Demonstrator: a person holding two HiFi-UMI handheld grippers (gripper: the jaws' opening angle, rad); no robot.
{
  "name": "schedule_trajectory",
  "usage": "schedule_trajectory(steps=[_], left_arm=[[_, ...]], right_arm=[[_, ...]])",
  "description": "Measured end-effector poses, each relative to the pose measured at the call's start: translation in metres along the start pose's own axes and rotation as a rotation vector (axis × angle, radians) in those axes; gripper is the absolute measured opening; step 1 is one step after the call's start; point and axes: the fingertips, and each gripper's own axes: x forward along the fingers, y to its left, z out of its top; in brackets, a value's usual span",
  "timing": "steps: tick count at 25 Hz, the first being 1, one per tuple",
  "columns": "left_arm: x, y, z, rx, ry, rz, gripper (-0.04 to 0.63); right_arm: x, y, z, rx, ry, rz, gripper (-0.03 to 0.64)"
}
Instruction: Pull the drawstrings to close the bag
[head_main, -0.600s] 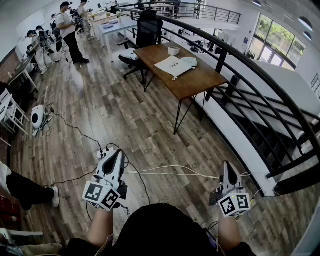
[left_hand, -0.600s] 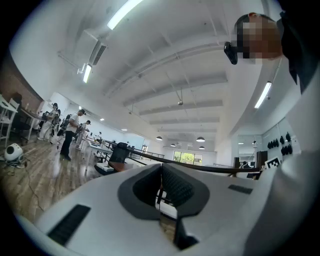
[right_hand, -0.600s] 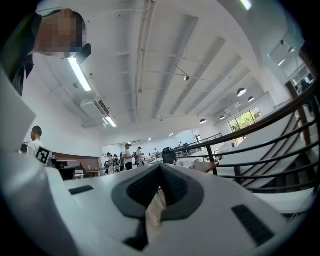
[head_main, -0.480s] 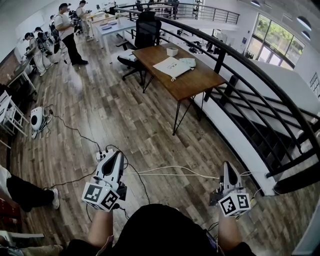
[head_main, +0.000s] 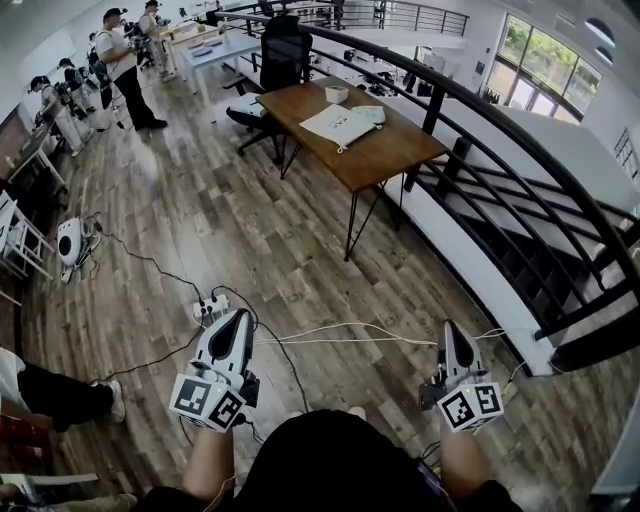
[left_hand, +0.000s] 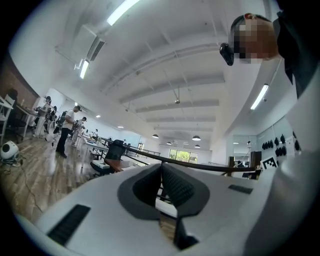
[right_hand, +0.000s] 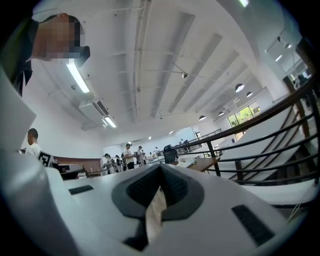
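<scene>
The white drawstring bag (head_main: 340, 124) lies flat on a brown wooden table (head_main: 390, 155) far ahead of me, its cord ends hanging off its near edge. Both grippers are held low near my body, well short of the table. My left gripper (head_main: 240, 318) points forward over the floor, jaws shut with nothing between them; in the left gripper view its pads (left_hand: 161, 167) meet. My right gripper (head_main: 451, 328) is likewise shut and empty. The right gripper view shows its closed tips (right_hand: 160, 169) and the table (right_hand: 202, 162) in the distance.
A black railing (head_main: 520, 150) runs along the right above a stairwell. A power strip (head_main: 210, 308) and cables (head_main: 340, 335) lie on the wooden floor just ahead. An office chair (head_main: 272, 55) stands behind the table; a small white container (head_main: 337, 94) sits on it. People (head_main: 120, 60) stand far left.
The head view has shifted forward and slightly down, so the power strip and floor cables sit nearer. Both grippers keep the same shut pose in front of me.
</scene>
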Motion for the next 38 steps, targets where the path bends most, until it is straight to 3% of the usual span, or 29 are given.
schedule_trajectory(steps=[4, 7, 10, 13, 17, 23, 28, 38], left_arm=[[-0.007, -0.001, 0.0, -0.029, 0.002, -0.018, 0.025], [-0.01, -0.004, 0.005, -0.048, -0.009, -0.035, 0.082], [-0.015, -0.002, 0.011, -0.033, -0.023, -0.038, 0.293], [-0.023, 0.007, 0.015, -0.019, -0.03, -0.034, 0.34], [-0.027, 0.019, 0.013, 0.006, 0.007, -0.05, 0.363], [-0.032, 0.04, 0.01, -0.021, 0.02, -0.056, 0.365], [-0.021, 0.053, 0.007, -0.004, 0.028, -0.044, 0.365], [0.055, 0.053, 0.022, 0.05, -0.005, -0.017, 0.364]], right_arm=[[0.0, 0.015, 0.004, 0.012, -0.028, 0.018, 0.004], [-0.001, 0.034, 0.014, -0.007, -0.058, 0.052, 0.093], [0.001, 0.055, 0.02, 0.001, -0.086, 0.115, 0.334], [0.006, 0.076, 0.017, -0.012, -0.087, 0.145, 0.427], [0.012, 0.096, 0.008, -0.031, -0.061, 0.148, 0.442], [0.007, 0.107, -0.002, -0.013, -0.025, 0.112, 0.436], [0.017, 0.094, -0.002, -0.037, -0.024, 0.073, 0.41], [0.098, 0.039, 0.026, -0.028, -0.085, 0.138, 0.376]])
